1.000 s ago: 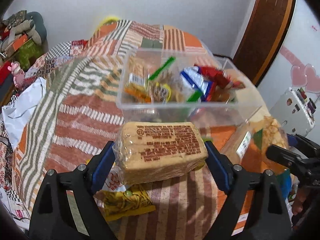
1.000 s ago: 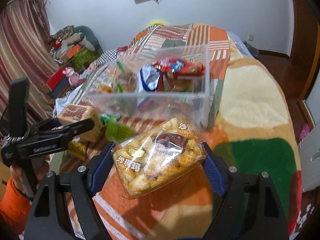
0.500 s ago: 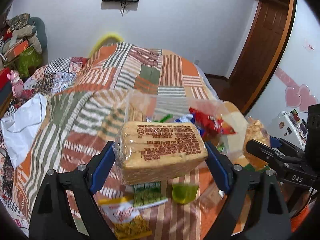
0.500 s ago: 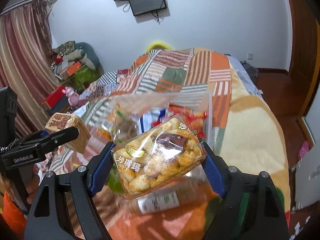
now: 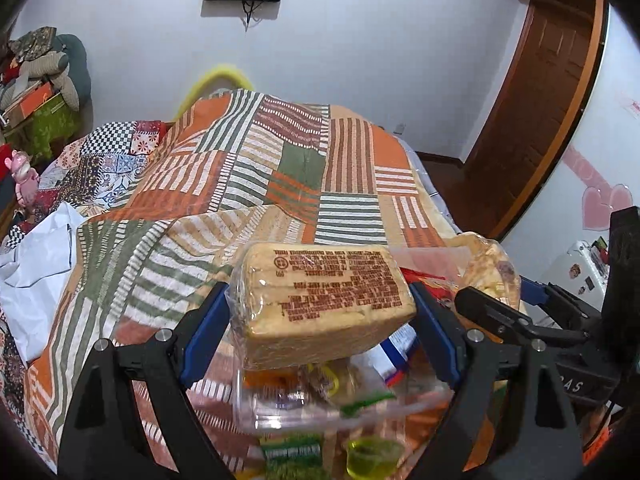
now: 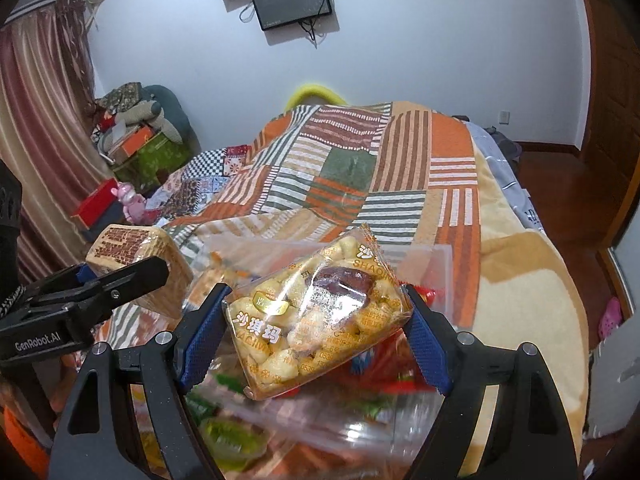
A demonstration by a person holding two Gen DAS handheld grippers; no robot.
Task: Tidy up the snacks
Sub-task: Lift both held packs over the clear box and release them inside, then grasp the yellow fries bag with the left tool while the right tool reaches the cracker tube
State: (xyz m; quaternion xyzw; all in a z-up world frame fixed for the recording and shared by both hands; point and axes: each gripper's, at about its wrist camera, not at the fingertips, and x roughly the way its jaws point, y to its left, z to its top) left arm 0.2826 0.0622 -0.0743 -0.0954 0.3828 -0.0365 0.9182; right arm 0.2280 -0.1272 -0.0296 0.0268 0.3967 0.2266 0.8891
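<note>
We find the left gripper (image 5: 320, 312) clamped on a wrapped wafer block (image 5: 324, 300), its blue pads pressed against both ends, brown print facing up. The right gripper (image 6: 316, 320) is clamped likewise on a clear bag of puffed sachima (image 6: 316, 312), a dark date visible through the film. Both packs are held in the air above a clear plastic bin (image 6: 436, 264) that sits on the patchwork bed cover (image 5: 280, 168).

The left wrist view shows the right gripper only from the side, at the right edge, with the sachima bag partly hidden behind it. It also shows a wooden door (image 5: 536, 92) and pink heart stickers (image 5: 604, 204) on the right wall — neither appears in the other view.

The right wrist view shows the left gripper at the left edge with the wafer block in it, seen end-on, and a striped curtain (image 6: 36, 120) beside a pile of boxes and cushions. The bin's far wall reads clearly here; in the left wrist view the bin is blurred and mostly under the block. Loose snacks inside the bin — red, green and blue wrappers — are too smeared to identify.
</note>
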